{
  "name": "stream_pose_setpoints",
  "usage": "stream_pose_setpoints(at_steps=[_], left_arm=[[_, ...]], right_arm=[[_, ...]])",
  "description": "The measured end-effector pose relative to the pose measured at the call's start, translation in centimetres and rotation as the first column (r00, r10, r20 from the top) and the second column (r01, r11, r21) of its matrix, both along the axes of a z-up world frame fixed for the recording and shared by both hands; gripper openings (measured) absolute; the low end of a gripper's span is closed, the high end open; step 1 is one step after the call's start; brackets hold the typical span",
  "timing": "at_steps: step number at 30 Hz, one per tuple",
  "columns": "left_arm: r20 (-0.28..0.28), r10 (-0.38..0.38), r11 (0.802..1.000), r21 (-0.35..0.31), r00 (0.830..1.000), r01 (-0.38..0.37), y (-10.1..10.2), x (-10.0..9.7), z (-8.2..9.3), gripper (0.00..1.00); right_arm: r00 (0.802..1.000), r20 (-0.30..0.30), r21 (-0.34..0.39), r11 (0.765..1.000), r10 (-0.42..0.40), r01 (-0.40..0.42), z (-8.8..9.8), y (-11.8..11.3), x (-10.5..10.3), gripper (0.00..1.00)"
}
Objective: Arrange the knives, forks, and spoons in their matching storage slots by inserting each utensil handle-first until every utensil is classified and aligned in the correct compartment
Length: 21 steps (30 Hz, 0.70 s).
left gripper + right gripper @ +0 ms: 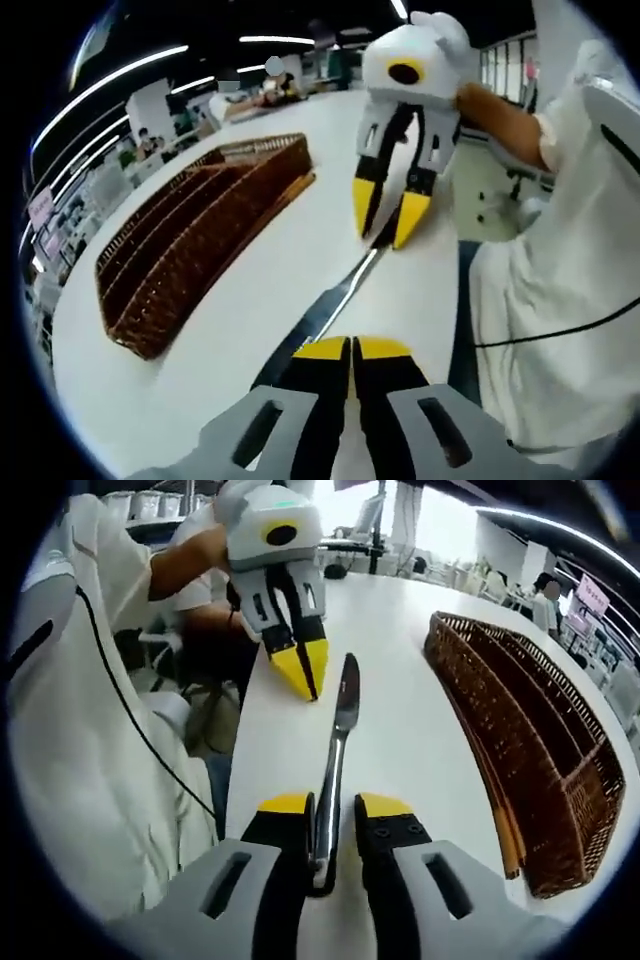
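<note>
A table knife [338, 735] lies on the white table [420, 740], blade pointing away from my right gripper [335, 810]. Its handle sits between the right gripper's jaws, against the left finger, with a gap on the other side, so that gripper is open around it. In the left gripper view the same knife [325, 305] runs from the right gripper [388, 212] toward my left gripper [351, 349], which is shut on nothing just right of the blade. From the right gripper view, the left gripper [305, 675] hangs beside the knife's tip. The brown wicker organiser [230, 250] with long slots lies beside them.
The wicker organiser [480, 730] looks empty as far as its slots show. The table's edge [462, 300] runs close to the knife, with a person in white clothes [560, 330] right behind it. Desks and people stand in the background.
</note>
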<state>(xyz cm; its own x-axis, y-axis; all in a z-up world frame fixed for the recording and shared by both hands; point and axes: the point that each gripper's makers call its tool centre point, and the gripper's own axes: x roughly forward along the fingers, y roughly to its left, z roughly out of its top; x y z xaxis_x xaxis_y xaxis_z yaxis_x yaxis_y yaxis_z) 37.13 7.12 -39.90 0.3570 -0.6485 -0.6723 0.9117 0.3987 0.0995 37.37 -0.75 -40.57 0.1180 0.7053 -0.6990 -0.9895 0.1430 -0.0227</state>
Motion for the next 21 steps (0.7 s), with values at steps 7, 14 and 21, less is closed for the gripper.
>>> stream_pose_setpoints(at_steps=[7, 14, 21], left_arm=[[0.022, 0.014, 1.000, -0.003, 1.000, -0.014, 0.5, 0.6, 0.5, 0.12], [0.031, 0.016, 1.000, 0.005, 0.999, -0.016, 0.7, 1.0, 0.5, 0.21], [0.027, -0.010, 1.000, 0.026, 1.000, 0.009, 0.4, 1.5, 0.2, 0.24]], right_arm=[[1.000, 0.011, -0.001, 1.000, 0.017, -0.017, 0.0, 0.1, -0.3, 0.10], [0.994, 0.093, -0.014, 0.998, 0.061, -0.060, -0.1, 0.3, -0.4, 0.09], [0.936, 0.317, -0.106, 0.986, 0.154, -0.127, 0.1, 0.5, -0.5, 0.00]])
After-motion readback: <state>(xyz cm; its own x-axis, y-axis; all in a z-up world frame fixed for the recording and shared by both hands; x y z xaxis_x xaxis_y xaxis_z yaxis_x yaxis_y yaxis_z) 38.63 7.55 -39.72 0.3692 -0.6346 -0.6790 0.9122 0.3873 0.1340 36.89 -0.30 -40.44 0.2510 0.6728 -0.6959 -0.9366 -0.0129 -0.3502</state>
